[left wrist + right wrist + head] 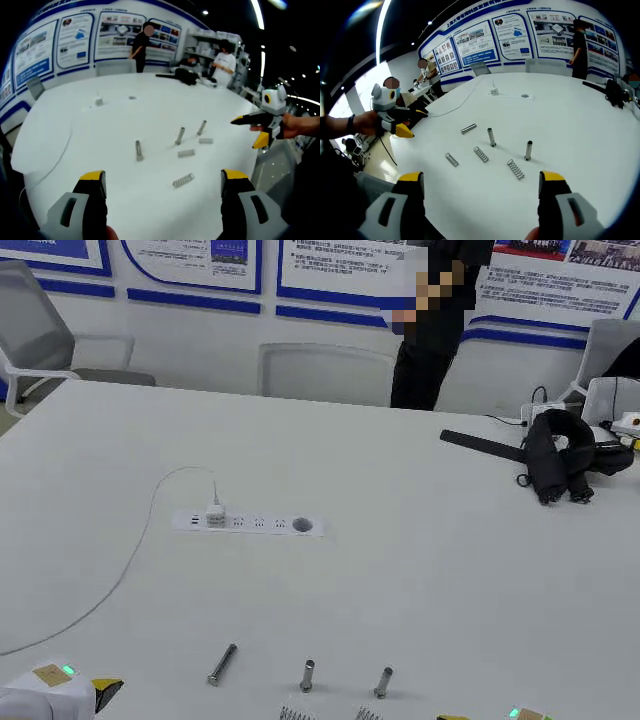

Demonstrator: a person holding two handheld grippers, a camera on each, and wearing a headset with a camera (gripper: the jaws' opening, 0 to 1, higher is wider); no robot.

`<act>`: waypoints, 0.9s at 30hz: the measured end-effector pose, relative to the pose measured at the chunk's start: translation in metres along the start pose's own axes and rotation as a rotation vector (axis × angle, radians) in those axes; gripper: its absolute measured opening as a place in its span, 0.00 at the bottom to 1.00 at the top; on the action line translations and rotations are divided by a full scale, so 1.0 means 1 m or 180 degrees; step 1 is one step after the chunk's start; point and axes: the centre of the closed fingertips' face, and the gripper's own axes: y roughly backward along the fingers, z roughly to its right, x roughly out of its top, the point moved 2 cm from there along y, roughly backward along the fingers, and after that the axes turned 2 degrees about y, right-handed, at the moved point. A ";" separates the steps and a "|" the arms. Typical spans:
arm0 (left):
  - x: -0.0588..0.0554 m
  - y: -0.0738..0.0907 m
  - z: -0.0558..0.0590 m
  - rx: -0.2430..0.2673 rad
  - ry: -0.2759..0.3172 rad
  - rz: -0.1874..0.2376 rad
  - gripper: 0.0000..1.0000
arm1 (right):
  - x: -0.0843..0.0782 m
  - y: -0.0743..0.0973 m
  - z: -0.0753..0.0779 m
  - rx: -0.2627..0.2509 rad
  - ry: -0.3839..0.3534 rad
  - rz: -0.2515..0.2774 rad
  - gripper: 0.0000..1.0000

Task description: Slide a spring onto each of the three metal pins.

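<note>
Three metal pins sit near the table's front edge: one lies flat (pixel 222 664) (pixel 468 129), two stand upright (pixel 307 675) (pixel 383 682) (pixel 491 137) (pixel 528 149). Three springs lie loose on the table just in front of them (pixel 451 159) (pixel 480 154) (pixel 515 169), also seen as springs (pixel 183 180) (pixel 186 153) (pixel 205 141). My left gripper (pixel 163 177) hovers off the table's left end, open and empty. My right gripper (pixel 480 177) is open and empty too, hovering short of the springs. Each gripper appears in the other's view: the right gripper (pixel 260 125), the left gripper (pixel 395 122).
A white power strip (pixel 250 523) with a plugged-in charger and trailing cable lies mid-table. A black strap bundle (pixel 560 455) rests at the far right. Chairs (pixel 325 370) line the far edge, where a person (pixel 435 330) stands.
</note>
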 end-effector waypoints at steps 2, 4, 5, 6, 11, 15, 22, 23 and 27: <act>0.000 -0.004 -0.002 -0.0016 0.0007 -0.0012 0.96 | 0.000 0.002 0.000 -0.0002 -0.0008 0.0012 0.97; 0.001 -0.007 -0.001 -0.0027 0.0007 -0.0014 0.96 | -0.001 0.003 0.001 -0.0015 -0.0012 0.0014 0.97; 0.001 -0.009 -0.002 -0.0032 0.0009 -0.0016 0.96 | -0.001 0.003 0.002 -0.0018 -0.0017 0.0014 0.97; 0.001 -0.012 -0.003 -0.0034 0.0017 -0.0020 0.96 | -0.002 0.003 0.002 -0.0022 -0.0027 0.0010 0.97; 0.004 -0.020 -0.005 -0.0043 0.0070 -0.0008 0.96 | -0.003 0.004 0.003 -0.0017 -0.0053 0.0002 0.96; 0.004 -0.027 -0.007 -0.0051 0.0117 -0.0016 0.95 | -0.005 0.003 0.002 0.0009 -0.0063 -0.0030 0.96; 0.003 -0.042 -0.011 -0.0067 0.0163 -0.0039 0.94 | -0.006 0.003 0.002 0.0017 -0.0085 -0.0030 0.96; 0.004 -0.043 -0.011 -0.0067 0.0172 -0.0033 0.94 | -0.006 0.003 0.002 0.0018 -0.0085 -0.0034 0.96; 0.007 -0.051 -0.012 -0.0074 0.0188 -0.0036 0.94 | -0.010 0.003 0.002 0.0043 -0.0093 -0.0092 0.95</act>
